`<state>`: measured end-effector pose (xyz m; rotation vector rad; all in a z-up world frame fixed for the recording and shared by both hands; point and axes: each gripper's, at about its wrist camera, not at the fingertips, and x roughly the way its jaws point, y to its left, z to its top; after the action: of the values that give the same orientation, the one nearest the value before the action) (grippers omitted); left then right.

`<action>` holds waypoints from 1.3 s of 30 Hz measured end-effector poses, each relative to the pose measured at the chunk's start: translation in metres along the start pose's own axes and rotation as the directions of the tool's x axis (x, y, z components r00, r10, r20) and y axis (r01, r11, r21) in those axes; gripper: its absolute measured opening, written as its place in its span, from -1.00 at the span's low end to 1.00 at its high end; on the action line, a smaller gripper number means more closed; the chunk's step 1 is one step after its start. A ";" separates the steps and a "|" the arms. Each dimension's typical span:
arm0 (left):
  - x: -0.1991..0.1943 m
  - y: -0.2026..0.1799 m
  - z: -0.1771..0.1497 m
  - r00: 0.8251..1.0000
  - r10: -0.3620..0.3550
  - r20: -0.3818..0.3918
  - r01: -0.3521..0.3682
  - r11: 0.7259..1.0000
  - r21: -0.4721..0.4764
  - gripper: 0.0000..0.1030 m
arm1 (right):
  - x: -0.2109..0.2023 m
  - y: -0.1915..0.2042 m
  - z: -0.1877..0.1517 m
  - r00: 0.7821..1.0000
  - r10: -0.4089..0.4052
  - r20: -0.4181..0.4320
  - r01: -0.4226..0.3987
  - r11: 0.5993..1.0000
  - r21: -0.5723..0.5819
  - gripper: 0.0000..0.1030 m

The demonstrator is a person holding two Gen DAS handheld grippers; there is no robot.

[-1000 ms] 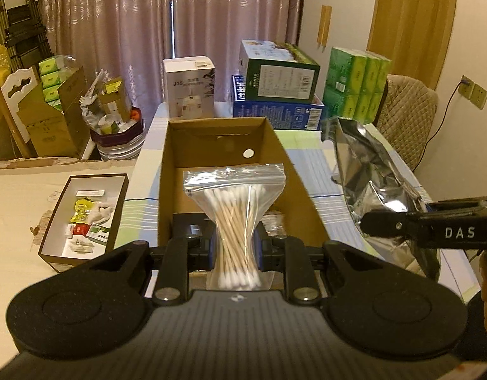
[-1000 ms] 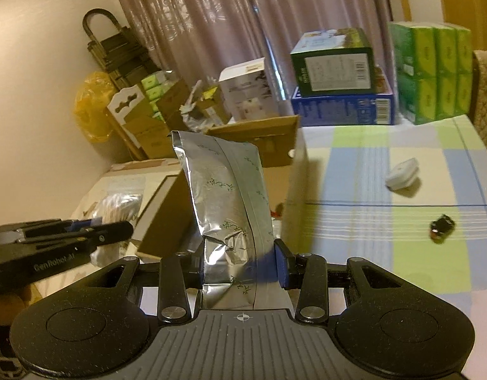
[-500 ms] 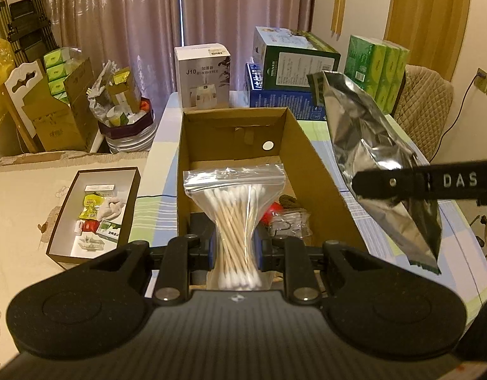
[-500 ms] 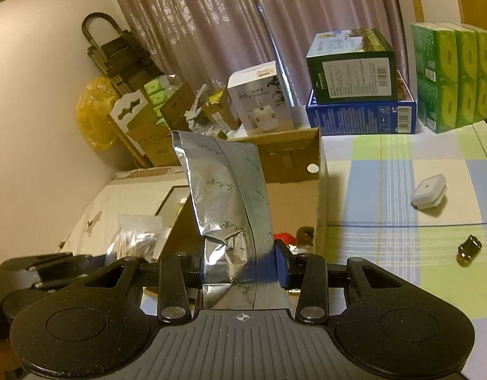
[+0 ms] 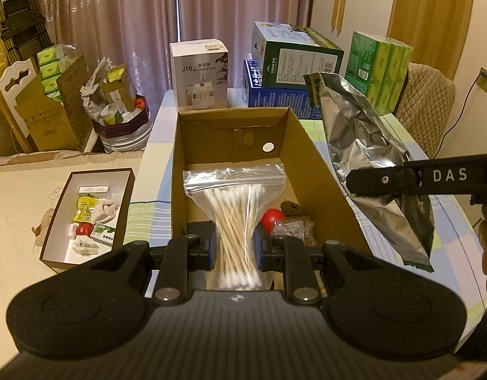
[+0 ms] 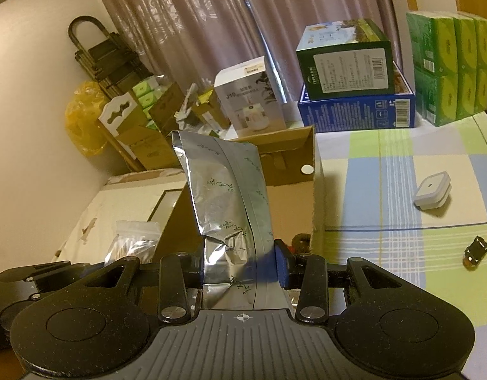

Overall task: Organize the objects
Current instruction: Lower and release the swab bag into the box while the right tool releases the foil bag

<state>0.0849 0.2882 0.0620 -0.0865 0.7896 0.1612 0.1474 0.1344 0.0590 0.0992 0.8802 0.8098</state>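
Left gripper [image 5: 234,250] jaws clenched on zip bag of cotton swabs [image 5: 235,218], pinching it at the waist; bag upright, held over the near end of the open cardboard box [image 5: 319,164]. Right gripper [image 6: 238,267] jaws clenched on silver foil pouch [image 6: 226,209], pouch standing up out of the jaws and creased at the pinch. In left wrist view the pouch [image 5: 370,158] hangs tilted at 3 o'clock of the box, outside its right wall, above the table [image 5: 449,221]; right gripper's black body marked "DAS" crosses in front of it. Inside the box, near end at 4 o'clock of the swab bag: red round item [image 5: 272,217], small clear packet [image 5: 290,226], dark brown thing behind them, too small to identify. Box far wall has a white round sticker [image 5: 268,147]. On the checked table in right wrist view: small white lidded container [image 6: 432,190] at 3 o'clock, small black item [image 6: 476,249] nearer, both well apart from the box. Far table edge at 12 o'clock: white humidifier box [image 5: 199,72], green carton [image 5: 297,57] stacked on blue carton [image 5: 275,101], green tissue packs [image 5: 379,66]. At 9 o'clock of the box, off the table: shallow dark-rimmed tray [image 5: 53,221] with small packets.
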 end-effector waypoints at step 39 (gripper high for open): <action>0.005 0.016 -0.007 1.000 0.015 0.014 -0.014 0.998 -0.060 -0.06 | 0.021 -0.001 -0.002 1.000 -0.005 -0.028 0.007 0.999 0.050 -0.28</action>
<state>0.0811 0.3032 0.0533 -0.1364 0.7708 0.1991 0.1543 0.1471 0.0435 0.1292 0.9267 0.7856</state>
